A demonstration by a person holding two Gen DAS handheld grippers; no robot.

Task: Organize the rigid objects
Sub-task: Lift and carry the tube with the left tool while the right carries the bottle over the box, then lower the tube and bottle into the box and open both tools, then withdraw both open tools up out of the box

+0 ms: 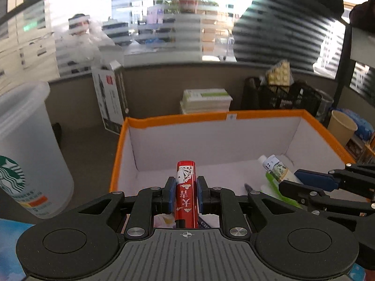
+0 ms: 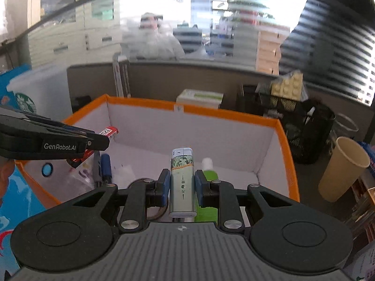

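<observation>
My left gripper (image 1: 186,193) is shut on a red lighter (image 1: 186,187) printed with playing cards, held over the near side of an orange-rimmed white box (image 1: 211,117). My right gripper (image 2: 180,182) is shut on a white and green lighter (image 2: 182,180), held over the same box (image 2: 222,114). In the left wrist view the right gripper (image 1: 302,182) and its lighter (image 1: 277,167) show at the right. In the right wrist view the left gripper (image 2: 93,138) and the red lighter (image 2: 107,132) show at the left. A green tube (image 2: 209,171) and dark pens (image 2: 104,166) lie in the box.
A frosted Starbucks cup (image 1: 25,149) stands left of the box. A paper cup (image 2: 342,168) stands at its right. A black mesh basket (image 2: 302,126), a stack of books (image 1: 206,101) and a grey partition (image 1: 164,89) lie behind.
</observation>
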